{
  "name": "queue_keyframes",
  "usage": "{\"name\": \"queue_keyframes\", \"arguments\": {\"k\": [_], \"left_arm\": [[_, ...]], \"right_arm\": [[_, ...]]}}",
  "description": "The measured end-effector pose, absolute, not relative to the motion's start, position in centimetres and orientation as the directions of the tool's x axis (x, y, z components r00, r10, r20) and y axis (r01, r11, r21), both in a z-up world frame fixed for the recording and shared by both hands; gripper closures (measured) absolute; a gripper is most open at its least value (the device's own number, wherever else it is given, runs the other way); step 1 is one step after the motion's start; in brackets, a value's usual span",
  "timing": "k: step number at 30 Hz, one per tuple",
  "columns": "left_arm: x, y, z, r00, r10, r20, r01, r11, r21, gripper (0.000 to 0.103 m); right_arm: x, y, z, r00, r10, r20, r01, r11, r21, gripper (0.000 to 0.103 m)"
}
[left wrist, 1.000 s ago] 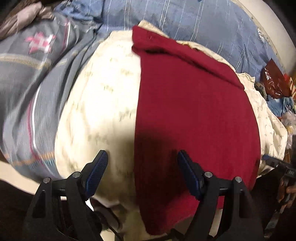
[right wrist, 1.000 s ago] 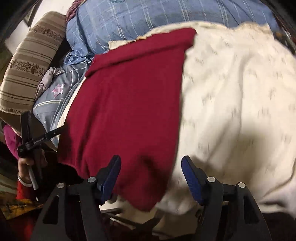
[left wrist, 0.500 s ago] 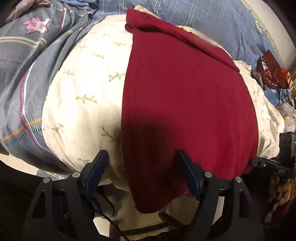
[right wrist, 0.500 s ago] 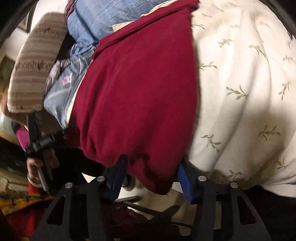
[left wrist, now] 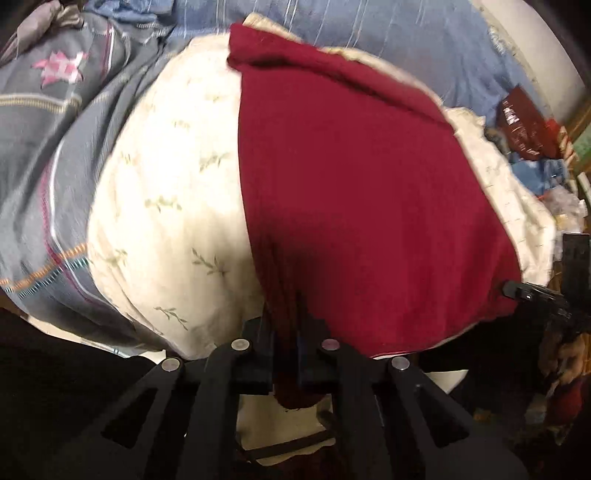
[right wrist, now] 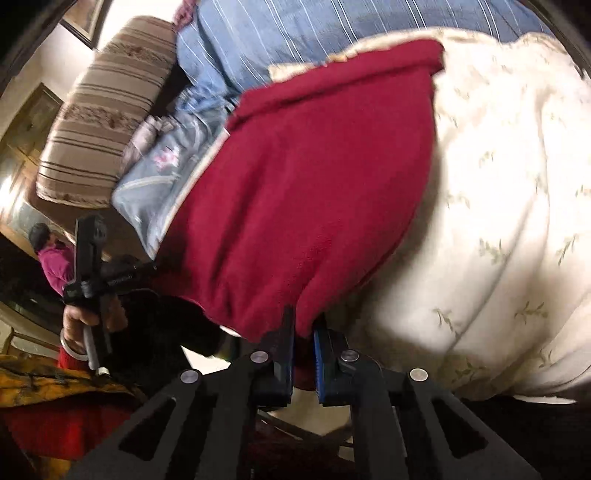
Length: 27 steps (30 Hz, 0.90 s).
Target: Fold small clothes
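A dark red cloth lies spread over a cream leaf-print quilt; it also shows in the right wrist view on the same quilt. My left gripper is shut on the cloth's near left corner at the bed's edge. My right gripper is shut on the cloth's near right corner. The cloth's near hem hangs down between each pair of fingers. The left gripper also shows at the left in the right wrist view.
A grey patterned blanket lies left of the quilt, a blue striped sheet behind it. A striped bolster stands at the bed's far left. Red packets and clutter lie at the right.
Both grippers have gone from open to shut, each closing on a near corner of the red cloth at the bed's edge. The right closed a little earlier.
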<state>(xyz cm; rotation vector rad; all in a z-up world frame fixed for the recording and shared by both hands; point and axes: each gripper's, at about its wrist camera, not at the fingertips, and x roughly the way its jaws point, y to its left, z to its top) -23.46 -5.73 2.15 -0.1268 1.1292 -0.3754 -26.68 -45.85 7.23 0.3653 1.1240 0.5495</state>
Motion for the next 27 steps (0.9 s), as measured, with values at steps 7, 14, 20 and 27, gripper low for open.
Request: {"name": "queue_keyframes", "arguments": {"k": [7, 14, 20, 27], "left_arm": [[-20.8, -4.0, 8.0, 0.465, -0.46, -0.756, 0.246, 0.888, -0.388, 0.097], [-12.4, -5.4, 11.9, 0.58, -0.451, -0.678, 0.237, 0.89, -0.389, 0.097], [-3.4, -7.8, 13.0, 0.62, -0.419, -0.664, 0.212, 0.903, -0.373, 0.097], [5.1, -9.1, 9.7, 0.61, -0.367, -0.702, 0.113, 0.917, -0.382, 0.097]], "right_arm": [[-24.3, -47.0, 12.1, 0.47, 0.621, -0.627, -0.266, 0.777, 0.571, 0.096], [-16.3, -48.8, 14.4, 0.63, 0.535, -0.562, -0.206, 0.814, 0.544, 0.096], [-7.8, -49.9, 13.7, 0.666, 0.461, -0.586, -0.123, 0.843, 0.523, 0.096], [1.1, -51.7, 11.1, 0.655, 0.4, -0.641, -0.032, 0.862, 0.505, 0.096]]}}
